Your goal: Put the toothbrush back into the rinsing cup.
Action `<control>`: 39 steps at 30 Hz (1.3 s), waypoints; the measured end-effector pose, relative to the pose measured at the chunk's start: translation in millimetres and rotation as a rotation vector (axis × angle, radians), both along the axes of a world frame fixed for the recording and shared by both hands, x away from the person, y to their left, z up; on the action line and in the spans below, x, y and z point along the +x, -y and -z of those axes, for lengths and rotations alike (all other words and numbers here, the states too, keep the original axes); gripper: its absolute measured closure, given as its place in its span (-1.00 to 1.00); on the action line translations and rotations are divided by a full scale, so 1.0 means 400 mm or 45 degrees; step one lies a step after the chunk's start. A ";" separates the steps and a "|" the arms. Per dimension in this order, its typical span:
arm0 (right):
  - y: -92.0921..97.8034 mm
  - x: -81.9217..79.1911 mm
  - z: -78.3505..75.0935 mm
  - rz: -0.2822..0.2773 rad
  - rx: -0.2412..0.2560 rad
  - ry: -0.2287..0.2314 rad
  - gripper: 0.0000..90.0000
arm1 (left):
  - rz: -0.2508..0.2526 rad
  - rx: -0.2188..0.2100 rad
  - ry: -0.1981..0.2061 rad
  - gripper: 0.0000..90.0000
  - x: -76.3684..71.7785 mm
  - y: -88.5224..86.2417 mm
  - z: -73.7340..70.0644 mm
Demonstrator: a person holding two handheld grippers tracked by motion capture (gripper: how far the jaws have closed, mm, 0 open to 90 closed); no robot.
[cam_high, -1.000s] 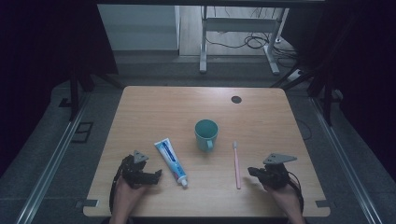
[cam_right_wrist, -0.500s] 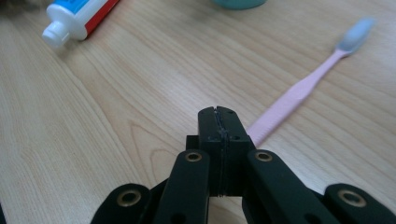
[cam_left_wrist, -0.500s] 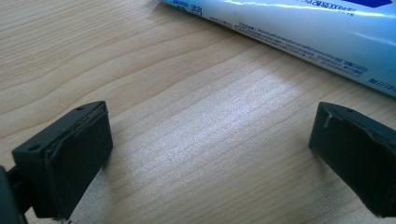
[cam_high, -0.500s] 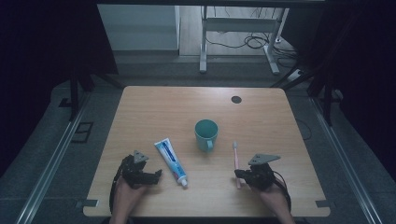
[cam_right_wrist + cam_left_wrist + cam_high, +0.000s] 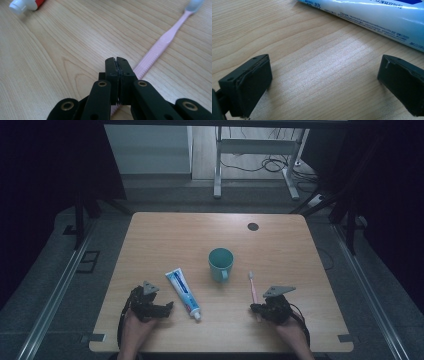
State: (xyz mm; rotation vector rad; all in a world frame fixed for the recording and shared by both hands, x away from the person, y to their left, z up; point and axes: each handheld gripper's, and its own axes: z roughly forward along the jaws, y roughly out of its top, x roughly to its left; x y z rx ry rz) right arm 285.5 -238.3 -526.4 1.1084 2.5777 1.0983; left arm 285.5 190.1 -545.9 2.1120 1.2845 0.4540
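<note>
Your wooden tabletop (image 5: 165,235) carries three things, and by their places the work has barely begun: the teal mug (image 5: 220,263) stands upright and empty-looking near the middle, the toothpaste tube (image 5: 183,292) lies flat toward the near edge, left of centre, with its white cap pointing at you, and the pink toothbrush (image 5: 253,287) lies flat just right of the mug, bristle end toward the far edge. Nothing is lifted and nothing sits in the mug, so I judge that every pick and placement is yet to come. Your left gripper (image 5: 150,304) rests near the near left corner, just beside the tube, spread wide and holding nothing. Your right gripper (image 5: 269,309) sits at the handle end of the toothbrush, toward the near edge right of centre, and its jaws are clenched together on nothing, so you would need to release them before taking the handle. The high view gives you the whole layout but leaves the jaws too small to read. The left gripper view shows bare wood between the two pads (image 5: 253,86) and the tube's printed side close ahead. The right gripper view shows the pressed-together tips (image 5: 117,72) lying over the ribbed handle, not around it.
</note>
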 end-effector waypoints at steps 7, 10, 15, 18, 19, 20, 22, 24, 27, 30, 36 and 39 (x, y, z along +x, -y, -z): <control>0.027 0.005 0.003 0.046 -0.010 -0.013 0.96 | 0.000 0.000 0.000 -1.00 0.000 0.000 0.000; 0.041 0.008 0.003 0.058 -0.013 -0.015 0.96 | 0.000 0.000 0.000 -1.00 0.000 0.000 0.000; 0.061 0.011 0.002 0.084 -0.014 -0.013 0.96 | 0.000 0.000 0.000 -1.00 0.000 0.000 0.000; 0.073 0.013 0.004 0.097 -0.020 -0.016 0.96 | 0.000 0.000 0.000 -1.00 0.000 0.000 0.000; 0.077 0.013 0.004 0.101 -0.022 -0.020 0.96 | 0.000 0.000 0.000 -1.00 0.000 0.000 0.000; 0.081 0.014 0.005 0.105 -0.016 -0.020 0.96 | 0.000 0.000 0.000 -1.00 0.000 0.000 0.000; 0.085 0.014 0.004 0.113 -0.010 -0.028 0.96 | 0.000 0.000 0.000 -1.00 0.000 0.000 0.000; 0.086 0.014 0.003 0.114 -0.007 -0.028 0.95 | 0.000 0.000 0.000 -1.00 0.000 0.000 0.000; 0.088 0.014 -0.005 0.114 0.018 -0.029 0.87 | 0.000 0.000 0.000 -1.00 0.000 0.000 0.000; 0.091 0.017 -0.011 0.115 0.012 -0.033 0.80 | -0.002 -0.001 0.000 -1.00 0.000 0.000 0.000; 0.101 0.037 -0.031 0.138 -0.009 -0.033 0.58 | -0.005 0.000 -0.001 -1.00 0.001 0.001 0.000; 0.094 0.052 -0.048 0.151 -0.043 -0.080 0.51 | -0.006 -0.002 -0.001 -1.00 0.001 0.001 0.000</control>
